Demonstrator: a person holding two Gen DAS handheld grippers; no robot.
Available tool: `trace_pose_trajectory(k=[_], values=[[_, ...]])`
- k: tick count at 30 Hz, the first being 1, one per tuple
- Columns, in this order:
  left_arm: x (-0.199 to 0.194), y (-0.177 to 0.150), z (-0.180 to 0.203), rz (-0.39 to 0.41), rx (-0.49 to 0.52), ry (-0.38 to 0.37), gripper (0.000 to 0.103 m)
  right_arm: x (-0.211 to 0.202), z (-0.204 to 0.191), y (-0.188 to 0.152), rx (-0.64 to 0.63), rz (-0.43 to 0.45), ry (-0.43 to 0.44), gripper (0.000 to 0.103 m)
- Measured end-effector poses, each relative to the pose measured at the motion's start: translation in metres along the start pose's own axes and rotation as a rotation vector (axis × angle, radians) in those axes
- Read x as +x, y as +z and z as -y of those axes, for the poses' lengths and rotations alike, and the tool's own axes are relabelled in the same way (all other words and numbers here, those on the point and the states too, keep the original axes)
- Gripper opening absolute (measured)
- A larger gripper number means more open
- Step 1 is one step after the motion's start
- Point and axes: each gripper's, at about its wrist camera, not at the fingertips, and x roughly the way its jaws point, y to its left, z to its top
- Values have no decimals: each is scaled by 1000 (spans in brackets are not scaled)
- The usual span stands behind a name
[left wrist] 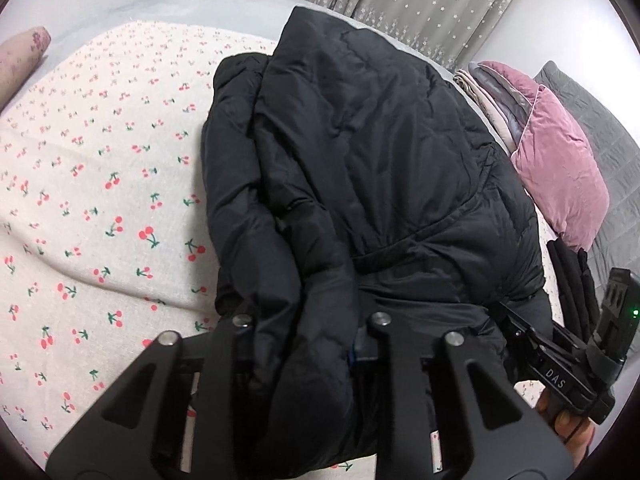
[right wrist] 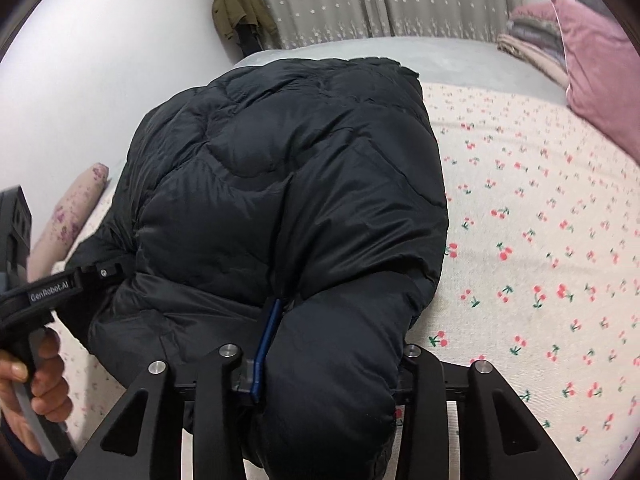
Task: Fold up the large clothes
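Across the middle of both wrist views, a black puffer jacket (left wrist: 360, 152) is lying bunched on the bed (left wrist: 100, 200), over its cherry-print sheet. At the lower centre of the left wrist frame, the left hand-held gripper (left wrist: 312, 360) is clamping a thick fold of the jacket between its narrowed jaws. At the lower centre of the right wrist frame, the right hand-held gripper (right wrist: 324, 376) is pinching another padded roll of the jacket, with a blue fingertip (right wrist: 266, 340) pressing against the fabric's left side. A pink pillow (left wrist: 560, 176) is sitting at the right edge of the left view, and a bare hand (right wrist: 36, 384) is gripping a handle at the lower left of the right view
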Motion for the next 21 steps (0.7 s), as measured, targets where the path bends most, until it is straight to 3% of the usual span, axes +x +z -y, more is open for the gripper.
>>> trace_pose_trajectory(k=[11, 21], values=[[-19, 5, 2, 94, 31, 22, 16, -18, -38, -8, -87, 55, -79, 28], [-56, 31, -7, 190, 32, -53, 13, -52, -80, -7, -200, 173, -136, 23]])
